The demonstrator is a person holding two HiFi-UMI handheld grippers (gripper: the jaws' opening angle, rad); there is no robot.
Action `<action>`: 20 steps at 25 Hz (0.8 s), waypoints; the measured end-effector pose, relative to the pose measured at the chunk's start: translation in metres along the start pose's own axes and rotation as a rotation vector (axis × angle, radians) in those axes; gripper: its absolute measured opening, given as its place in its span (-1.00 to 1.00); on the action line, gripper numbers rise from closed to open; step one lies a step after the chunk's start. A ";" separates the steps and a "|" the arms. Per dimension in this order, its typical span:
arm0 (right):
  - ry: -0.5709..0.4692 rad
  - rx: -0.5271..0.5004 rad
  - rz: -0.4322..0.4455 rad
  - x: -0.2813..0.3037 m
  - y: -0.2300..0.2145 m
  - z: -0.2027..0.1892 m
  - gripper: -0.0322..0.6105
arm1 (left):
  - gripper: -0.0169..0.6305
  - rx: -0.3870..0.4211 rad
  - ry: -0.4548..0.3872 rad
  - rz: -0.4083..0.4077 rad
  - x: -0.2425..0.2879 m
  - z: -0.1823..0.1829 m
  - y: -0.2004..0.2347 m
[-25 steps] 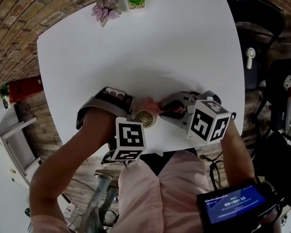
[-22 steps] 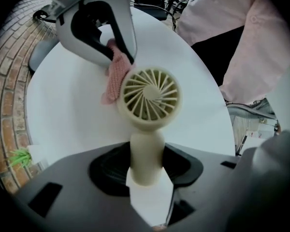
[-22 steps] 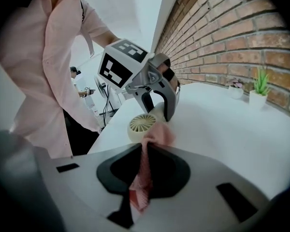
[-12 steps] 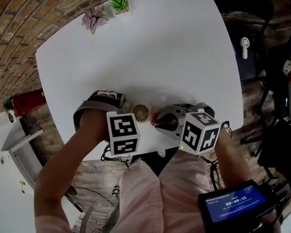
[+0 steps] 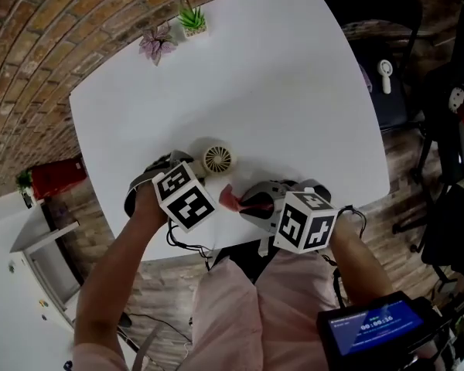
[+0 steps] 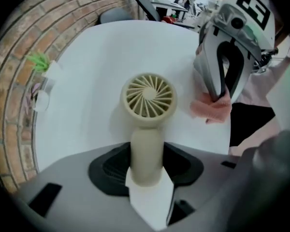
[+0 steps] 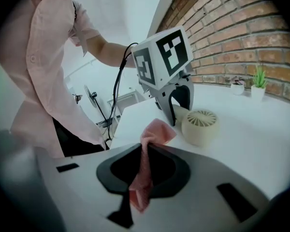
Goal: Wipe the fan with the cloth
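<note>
Left gripper (image 6: 146, 170) clamped, jaws partway apart, on the fan (image 6: 149, 96) handle, with the head grille-up on the table (image 5: 278, 91). Right gripper (image 7: 142, 170) pinched the cloth (image 7: 154, 132), apart at the fan's 5 o'clock. Little cloth protruded — a hard wipe might scrape jaw on grille or drag the cloth loose.

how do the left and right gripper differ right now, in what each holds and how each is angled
The left gripper is shut on the handle of the beige fan; the right gripper is shut on the pink cloth. The left gripper stands upright, pointing down at the table; the right gripper leans at a shallower slant. Shared: both grip something over the table. The pink cloth and the beige fan are apart.
</note>
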State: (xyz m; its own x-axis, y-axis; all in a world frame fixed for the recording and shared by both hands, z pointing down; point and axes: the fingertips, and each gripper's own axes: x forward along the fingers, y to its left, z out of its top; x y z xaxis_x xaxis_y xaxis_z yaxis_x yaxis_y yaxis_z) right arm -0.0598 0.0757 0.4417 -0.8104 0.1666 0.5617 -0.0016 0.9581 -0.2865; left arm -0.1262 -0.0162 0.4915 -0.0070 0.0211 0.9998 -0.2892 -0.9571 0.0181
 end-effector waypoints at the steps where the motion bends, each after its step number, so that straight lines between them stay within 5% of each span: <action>1: -0.003 0.005 -0.010 -0.002 0.002 0.001 -0.79 | -0.33 -0.033 -0.030 0.003 -0.001 0.000 -0.001; 7: -0.007 0.030 -0.086 -0.020 0.013 0.009 -0.79 | 0.06 -0.222 -0.245 -0.084 -0.015 -0.005 -0.013; 11: 0.008 0.024 -0.132 -0.030 0.021 0.010 -0.79 | 0.18 -0.129 -0.286 -0.053 -0.023 -0.029 -0.004; 14: 0.035 0.012 -0.169 -0.038 0.021 0.008 -0.79 | 0.24 -0.063 -0.266 -0.149 -0.014 -0.044 -0.014; 20: 0.052 0.028 -0.224 -0.053 0.018 0.010 -0.79 | 0.25 -0.098 -0.325 -0.319 -0.014 -0.032 -0.036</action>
State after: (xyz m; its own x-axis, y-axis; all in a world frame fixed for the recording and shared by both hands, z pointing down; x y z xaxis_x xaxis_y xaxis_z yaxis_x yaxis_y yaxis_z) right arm -0.0223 0.0813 0.3990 -0.7568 -0.0367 0.6526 -0.1944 0.9659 -0.1712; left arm -0.1463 0.0270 0.4761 0.3928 0.2029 0.8970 -0.3176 -0.8854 0.3394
